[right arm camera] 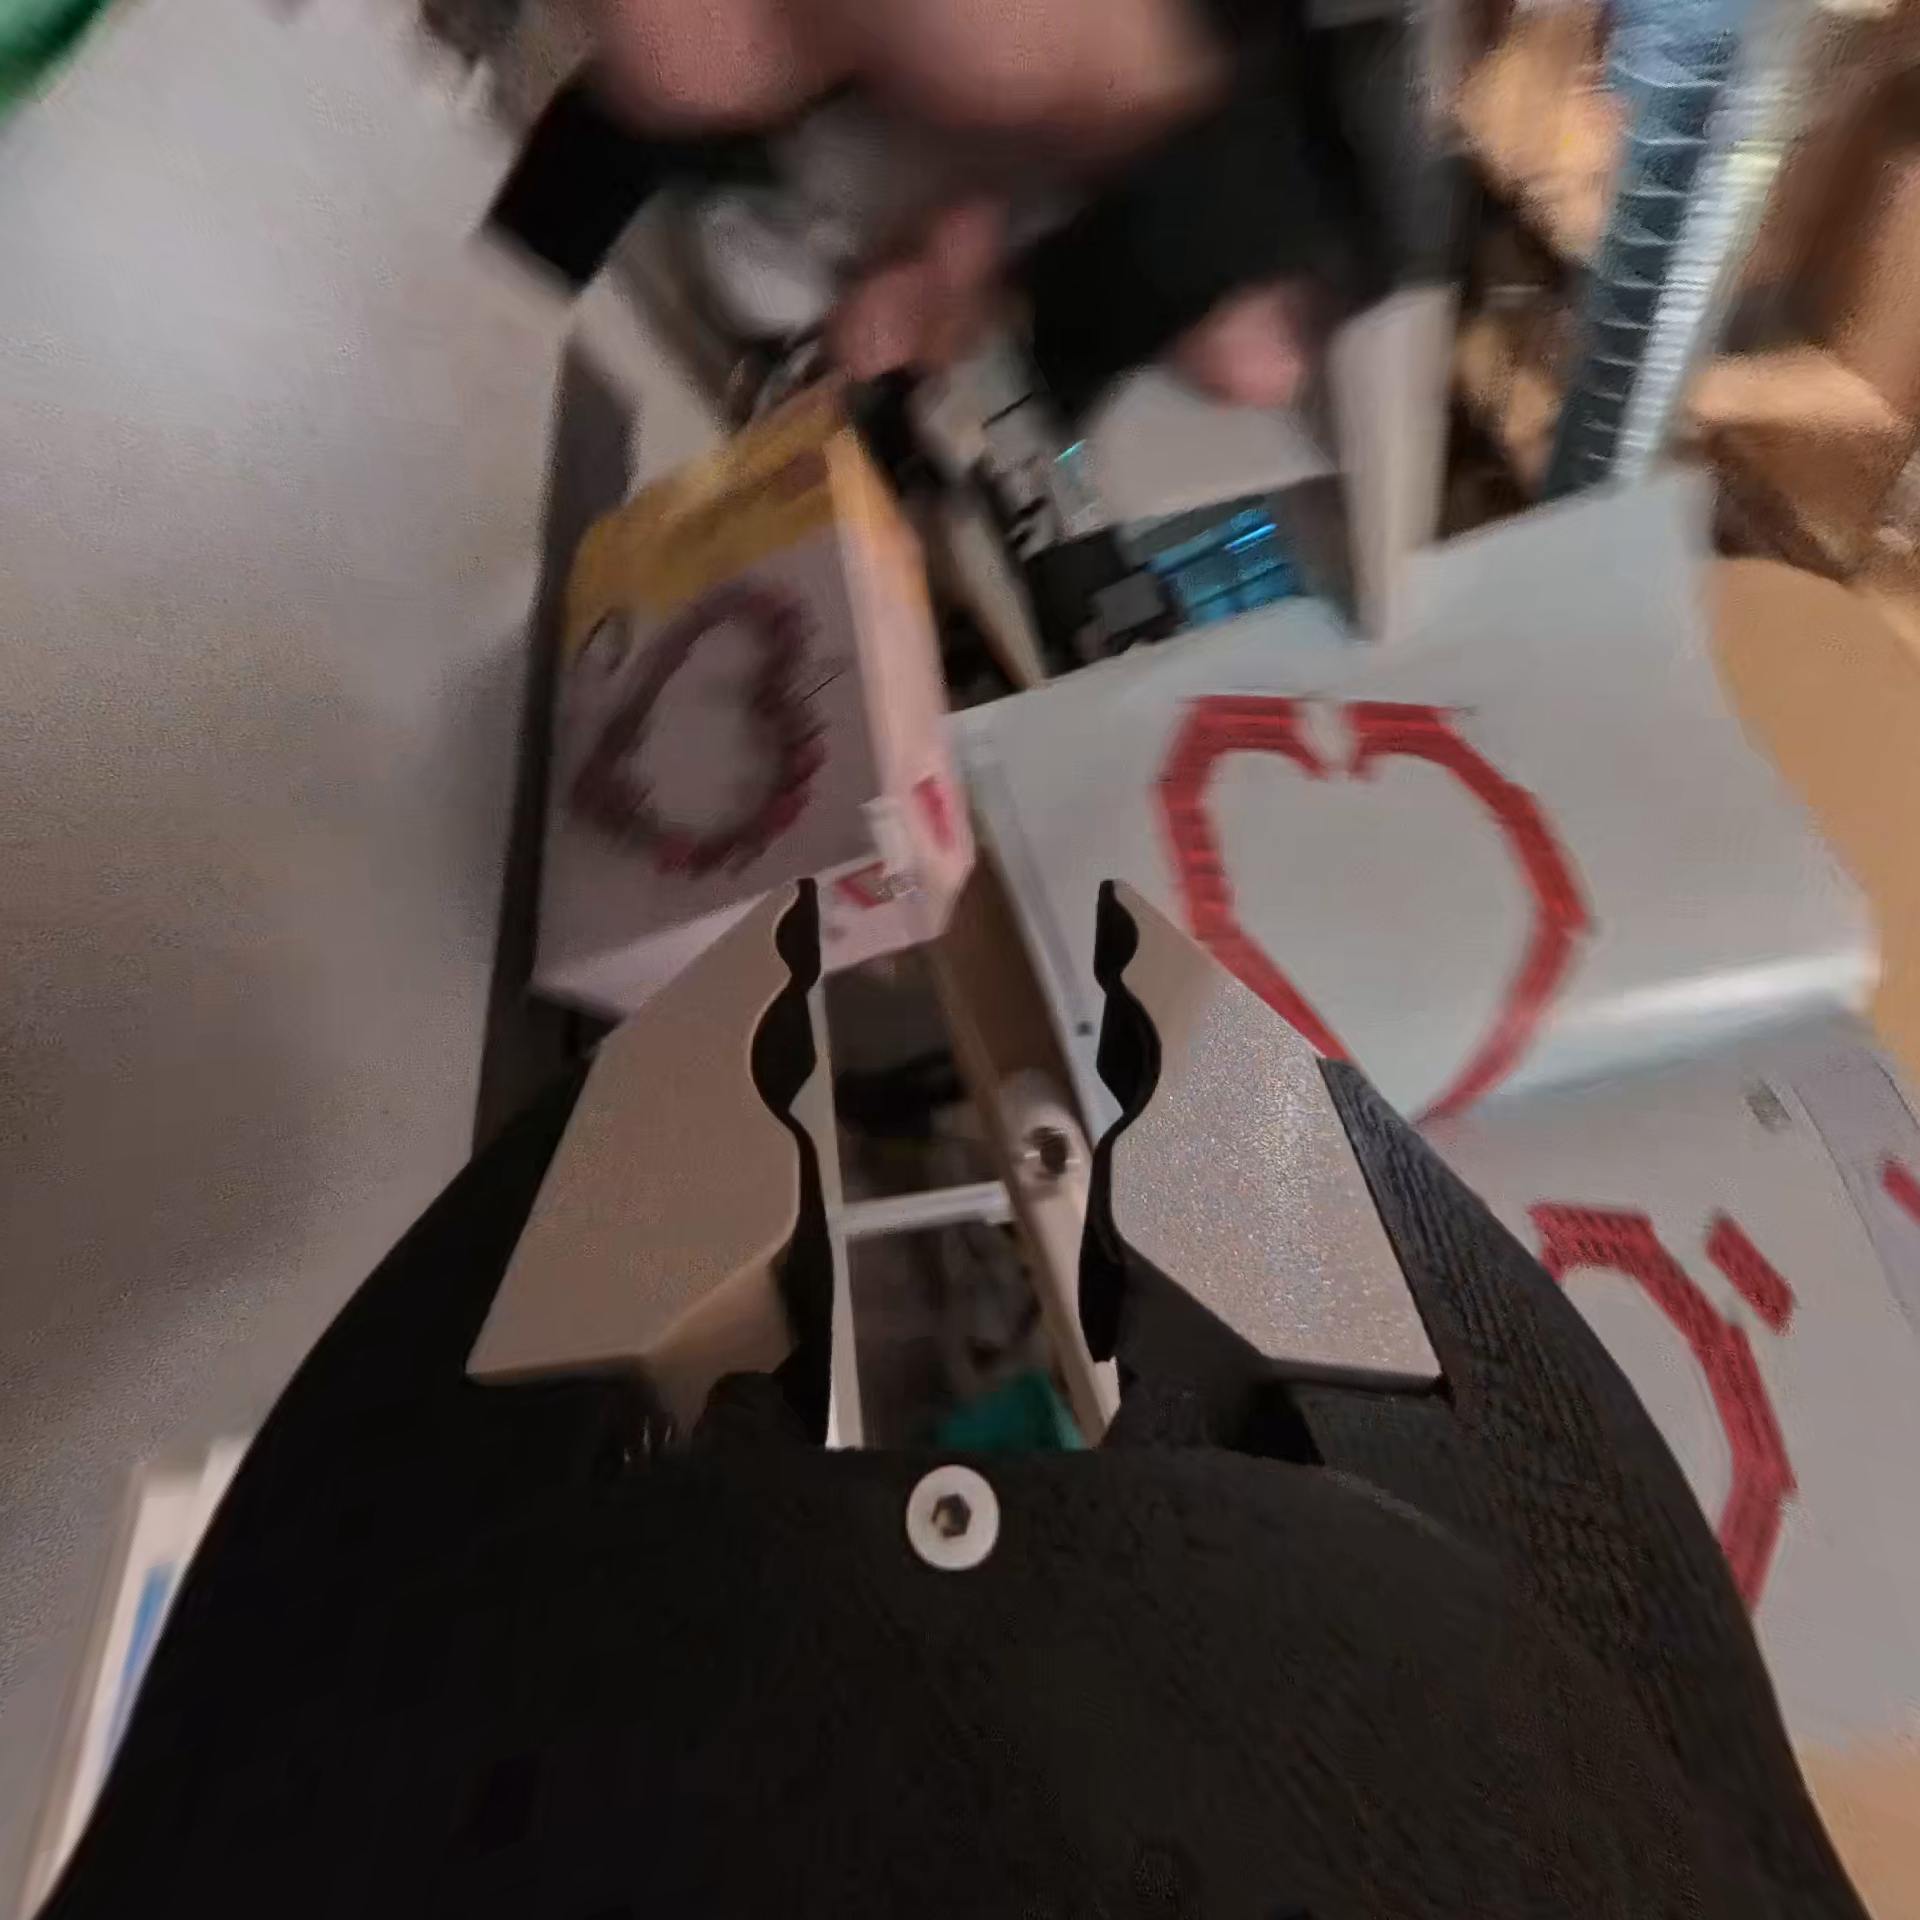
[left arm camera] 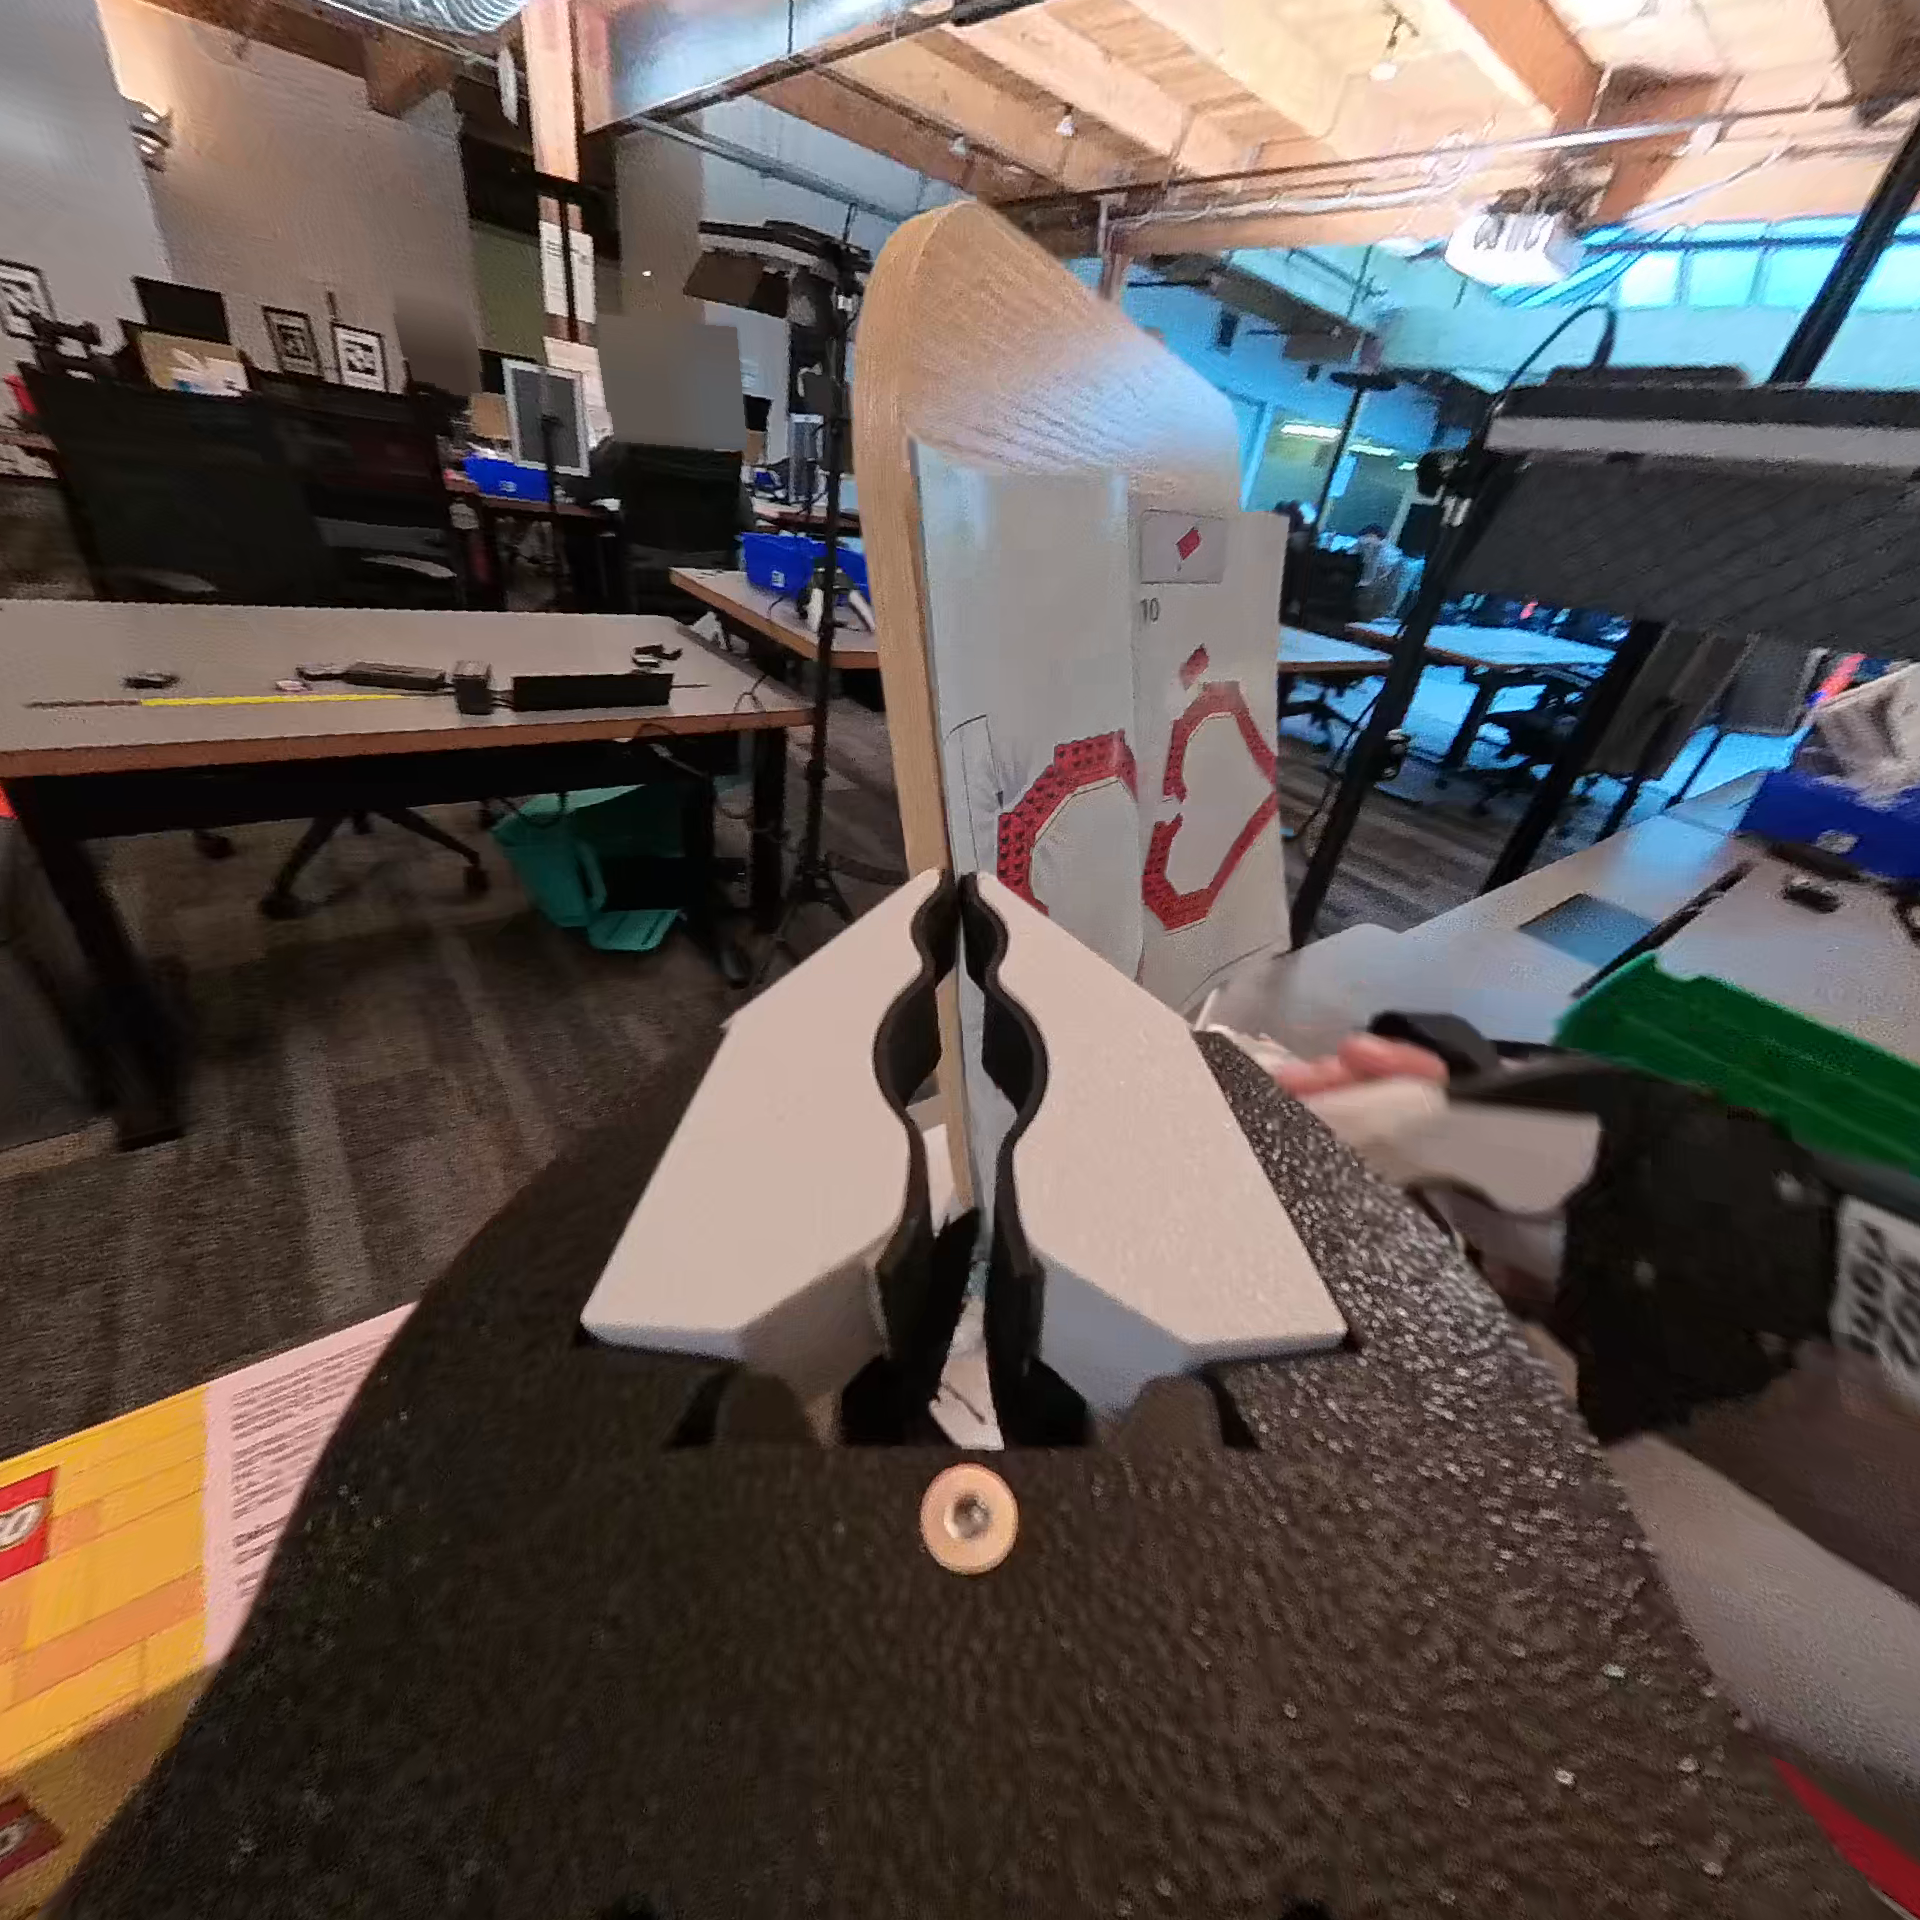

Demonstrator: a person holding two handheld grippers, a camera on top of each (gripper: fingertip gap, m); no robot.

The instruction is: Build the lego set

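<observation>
Booklet (left arm camera: 1081, 665) stands upright, long axis vertical, pinched in left gripper (left arm camera: 961, 914) jaws; right gripper (right arm camera: 951, 904) jaws gape empty.

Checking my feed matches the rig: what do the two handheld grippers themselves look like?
Both match. The left gripper and right gripper each have a black, rough-textured body, two pale grey wedge-shaped fingers lined with wavy black inner pads, and one pale round washer with a screw centred below the fingers. No cables or sleeves are visible.

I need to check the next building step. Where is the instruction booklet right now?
The instruction booklet stands upright in the centre of the left wrist view, clamped in the left gripper, in front of the yellow box.
</observation>
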